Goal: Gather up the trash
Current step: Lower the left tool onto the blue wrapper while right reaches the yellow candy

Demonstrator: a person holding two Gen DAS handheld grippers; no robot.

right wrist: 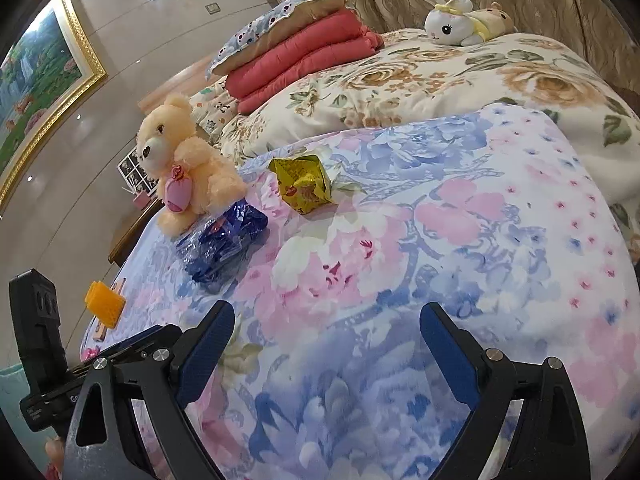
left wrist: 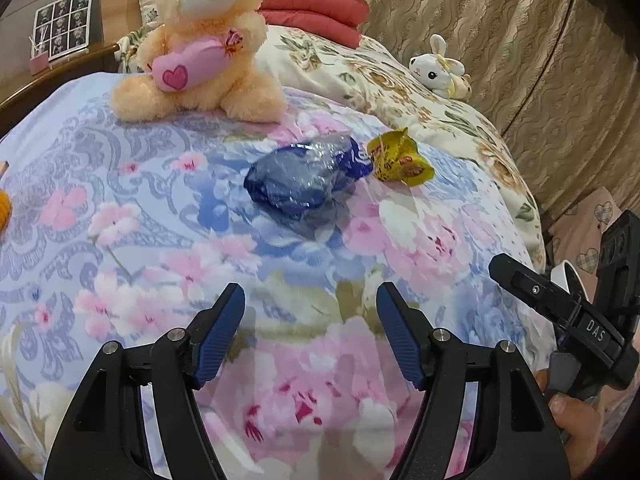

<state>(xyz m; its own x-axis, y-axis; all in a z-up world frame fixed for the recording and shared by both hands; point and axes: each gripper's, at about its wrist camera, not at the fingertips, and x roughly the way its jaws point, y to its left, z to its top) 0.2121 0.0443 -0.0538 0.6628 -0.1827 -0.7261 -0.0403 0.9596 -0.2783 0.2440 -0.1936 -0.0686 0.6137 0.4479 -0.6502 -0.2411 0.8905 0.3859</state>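
While both grippers hang spread and empty over the floral bedspread [left wrist: 120, 208], the left gripper [left wrist: 310, 300] faces a crumpled blue plastic wrapper [left wrist: 306, 180], with a yellow snack wrapper [left wrist: 400, 158] touching its right end. The right gripper [right wrist: 326, 320] has bare quilt ahead. A peach teddy bear [left wrist: 200, 40] sits behind the wrappers. An orange block [right wrist: 105, 303] lies near the bed's left edge, cut off in the left view.

A teddy bear [left wrist: 200, 44] sits upright on the floral bedspread [left wrist: 160, 216]. Red quilts [right wrist: 304, 60] lie folded under a pillow [right wrist: 280, 24]. A plush rabbit [right wrist: 452, 20] rests near the curtain [left wrist: 520, 40].
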